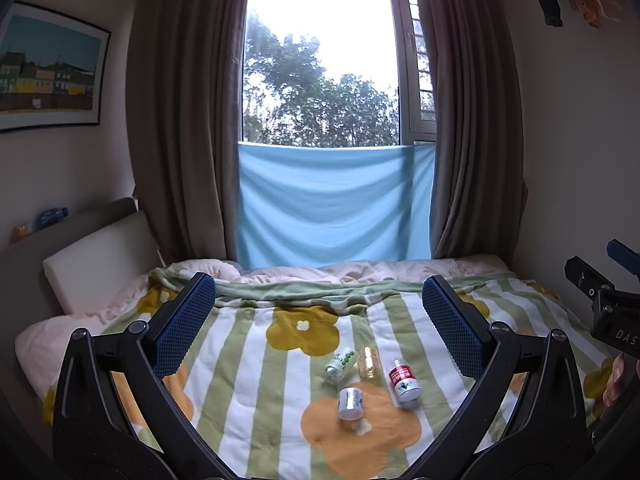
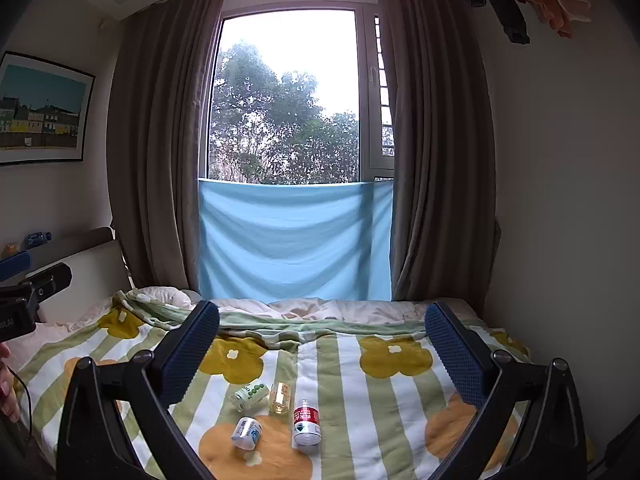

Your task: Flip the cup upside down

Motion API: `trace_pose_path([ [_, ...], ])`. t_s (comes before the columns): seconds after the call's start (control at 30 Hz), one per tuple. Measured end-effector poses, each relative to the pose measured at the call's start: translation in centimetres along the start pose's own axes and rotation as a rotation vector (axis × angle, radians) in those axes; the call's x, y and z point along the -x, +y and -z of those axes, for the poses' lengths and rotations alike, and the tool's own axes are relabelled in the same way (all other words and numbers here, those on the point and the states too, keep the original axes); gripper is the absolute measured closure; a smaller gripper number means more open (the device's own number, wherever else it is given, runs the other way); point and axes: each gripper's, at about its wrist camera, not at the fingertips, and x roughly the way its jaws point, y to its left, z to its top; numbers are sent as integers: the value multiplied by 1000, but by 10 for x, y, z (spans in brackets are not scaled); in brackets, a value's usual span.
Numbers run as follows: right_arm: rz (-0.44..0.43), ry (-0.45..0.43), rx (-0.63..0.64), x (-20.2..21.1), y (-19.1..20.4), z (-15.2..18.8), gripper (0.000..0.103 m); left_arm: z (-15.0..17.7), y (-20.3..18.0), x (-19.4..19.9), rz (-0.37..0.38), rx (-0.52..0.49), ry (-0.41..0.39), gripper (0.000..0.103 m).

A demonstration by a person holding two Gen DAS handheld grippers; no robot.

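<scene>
Several small containers lie in a cluster on the flowered blanket. A clear amber glass cup stands upright. On its left, a white cup with green dots lies on its side. A white and blue cup and a red-labelled one also lie tipped over. My left gripper hovers open above and short of them, holding nothing. My right gripper is likewise open and holds nothing, with the cluster low between its fingers.
The bed fills the floor between a padded headboard on the left and a bare wall on the right. Curtains and a blue cloth hang at the far end. The other gripper shows at each view's edge.
</scene>
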Motion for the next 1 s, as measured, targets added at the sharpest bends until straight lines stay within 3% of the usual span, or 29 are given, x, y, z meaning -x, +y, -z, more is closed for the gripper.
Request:
trace_pose_path([
  [1.0, -41, 8, -2, -6, 2, -1, 0, -2, 8, -11, -22, 37, 17, 0],
])
